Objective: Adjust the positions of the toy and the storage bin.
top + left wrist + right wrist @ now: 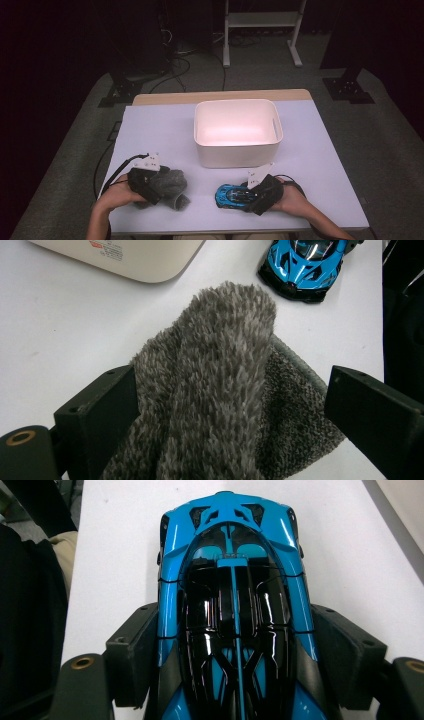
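- At the left of the high view, our left claw (167, 192) sits low on the counter (150, 130) over the grey fleece cloth (172, 186), at about eight o'clock from the white bin (237, 131).
- In the left gripper view, its jaws stand apart around the cloth (220, 390): one jaw touches the pile, the other stands clear of it, so we judge it a straddle and not a grip.
- Risk here: if we close on the fluffy top fold alone, the lower layer may trail and catch the bin's near wall on the way over.
- In the middle, the bin stands open and looks empty, at twelve o'clock from the gap between the two things, with bare counter on both its sides.
- To the right, the blue toy car (231, 195) lies at about six o'clock from the bin, nose pointing to nine o'clock, toward the cloth.
- Our right claw (245, 196) comes at it from three o'clock. In the right gripper view, the jaws hug both flanks of the car (232, 610) and seem clamped on it.
- Risk here: the glossy, tapered body may squirt forward out of the pads, or roll on its wheels if released.
- Edges: both things lie near the counter's front edge at six o'clock, so a dropped car could roll off it.
- Room: the path up and toward twelve o'clock is open for either claw.
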